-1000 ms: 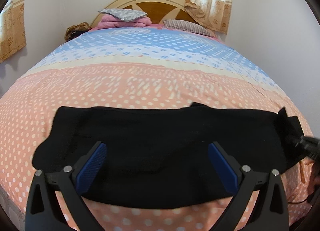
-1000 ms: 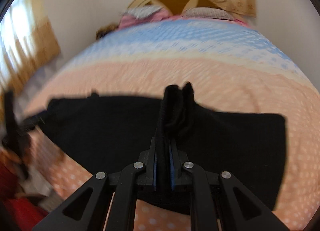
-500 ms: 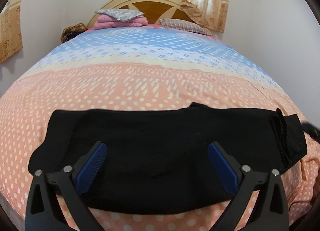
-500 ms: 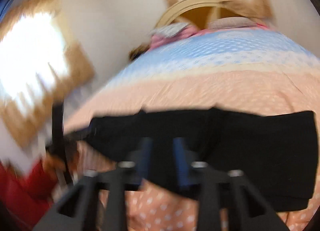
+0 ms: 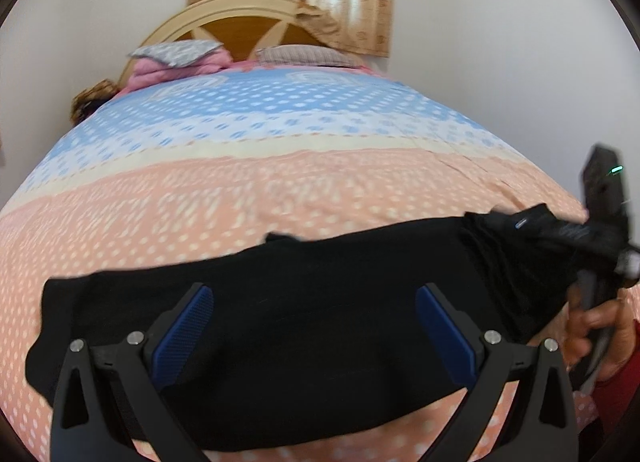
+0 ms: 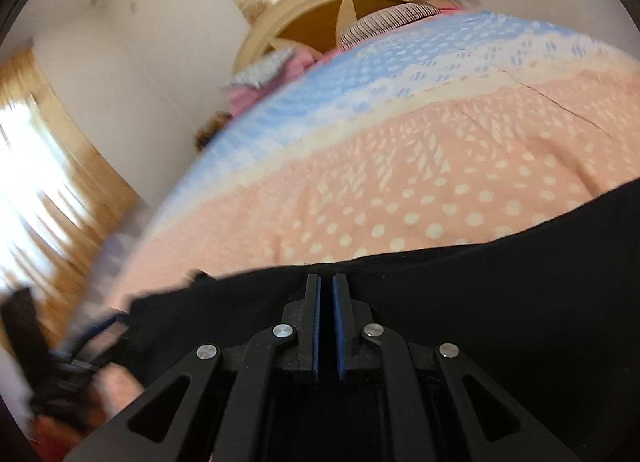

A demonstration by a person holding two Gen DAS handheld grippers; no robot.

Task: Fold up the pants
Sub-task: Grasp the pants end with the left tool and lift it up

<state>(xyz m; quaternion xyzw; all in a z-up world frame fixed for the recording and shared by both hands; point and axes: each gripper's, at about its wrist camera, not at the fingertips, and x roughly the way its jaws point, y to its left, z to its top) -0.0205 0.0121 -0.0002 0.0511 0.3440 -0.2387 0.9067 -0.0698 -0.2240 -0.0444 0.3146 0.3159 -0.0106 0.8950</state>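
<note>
Black pants (image 5: 300, 362) lie folded lengthwise across the near part of the bed. My left gripper (image 5: 314, 290) hovers over their middle, open, blue pads wide apart with nothing between them. At the pants' right end the cloth bunches up toward the right gripper's body (image 5: 604, 198), which a hand (image 5: 596, 326) holds. In the right wrist view my right gripper (image 6: 327, 282) sits at the far edge of the pants (image 6: 480, 322). Its jaws are closing to a thin slit that shows dark cloth. The left gripper (image 6: 80, 342) is a blur at the left.
A dotted bedcover (image 5: 280, 182), peach near and blue farther back, spans the bed. At the wooden headboard (image 5: 248, 22) lie a striped pillow (image 5: 304, 54) and a pink folded blanket (image 5: 172, 66). White walls and curtained windows (image 6: 40, 182) surround the bed.
My right gripper let go of the upright fold it pinched, swung aside and rolled, and now pinches the pants' end. That end has lifted and bunched. The left gripper stays open and has shifted sideways.
</note>
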